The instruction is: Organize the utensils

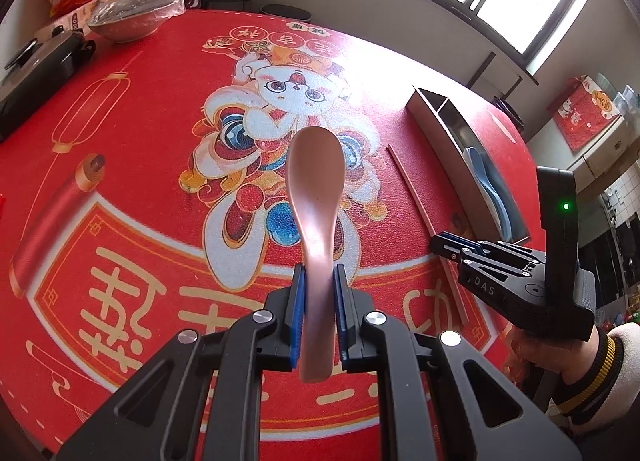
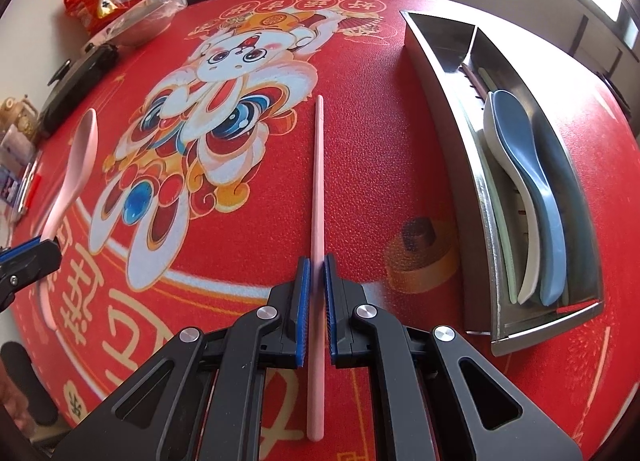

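Gripping pink spoon (image 1: pixel 315 197) handle, left tongs (image 1: pixel 320 281) clamped; right tongs (image 2: pixel 316 273) pinching pink chopstick (image 2: pixel 317 221).

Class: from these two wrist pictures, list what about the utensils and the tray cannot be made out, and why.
- Left wrist view: pink spoon handle middle, hidden between the left gripper pads.
- Left wrist view: tray contents, mostly behind its wall.
- Right wrist view: thin utensils beneath the blue spoon, overlapped and too small.
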Action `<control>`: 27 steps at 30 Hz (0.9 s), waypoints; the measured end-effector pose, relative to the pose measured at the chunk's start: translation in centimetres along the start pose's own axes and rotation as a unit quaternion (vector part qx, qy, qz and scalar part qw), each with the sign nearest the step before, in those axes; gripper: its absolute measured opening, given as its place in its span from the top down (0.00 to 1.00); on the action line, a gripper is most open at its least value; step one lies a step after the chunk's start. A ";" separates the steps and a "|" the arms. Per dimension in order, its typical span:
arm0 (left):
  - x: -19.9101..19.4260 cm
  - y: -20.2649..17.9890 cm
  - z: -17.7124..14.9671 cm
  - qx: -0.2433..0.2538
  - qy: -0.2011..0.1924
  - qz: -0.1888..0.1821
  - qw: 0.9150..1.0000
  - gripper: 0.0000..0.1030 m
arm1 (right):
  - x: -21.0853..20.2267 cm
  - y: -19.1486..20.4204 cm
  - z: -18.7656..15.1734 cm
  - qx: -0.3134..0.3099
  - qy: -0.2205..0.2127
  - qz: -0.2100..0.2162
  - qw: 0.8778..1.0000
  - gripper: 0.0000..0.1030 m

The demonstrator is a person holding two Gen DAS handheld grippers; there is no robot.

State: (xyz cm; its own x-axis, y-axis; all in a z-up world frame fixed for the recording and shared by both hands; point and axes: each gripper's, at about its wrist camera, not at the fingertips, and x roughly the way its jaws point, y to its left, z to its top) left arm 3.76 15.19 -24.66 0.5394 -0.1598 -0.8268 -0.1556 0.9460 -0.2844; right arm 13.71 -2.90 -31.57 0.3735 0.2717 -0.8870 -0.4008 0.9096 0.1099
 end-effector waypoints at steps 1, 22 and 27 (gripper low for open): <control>-0.1 0.1 -0.1 -0.003 -0.002 0.003 1.000 0.87 | 0.0 -0.3 0.1 0.010 0.005 0.007 1.000 0.93; 0.7 -3.8 0.3 -0.012 -0.010 0.014 1.000 0.87 | -5.1 -4.9 1.4 0.071 -0.033 0.127 0.989 0.98; 1.4 -4.4 -0.1 -0.014 -0.004 0.012 1.000 0.87 | -4.2 -4.4 1.5 0.026 -0.013 0.090 0.996 0.95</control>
State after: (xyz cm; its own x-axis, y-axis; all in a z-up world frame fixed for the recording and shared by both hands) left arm 5.13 10.76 -24.58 0.5424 -0.1345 -0.8293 -0.1925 0.9410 -0.2784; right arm 15.19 -7.56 -27.66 0.3216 0.4398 -0.8385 -0.4205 0.8598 0.2897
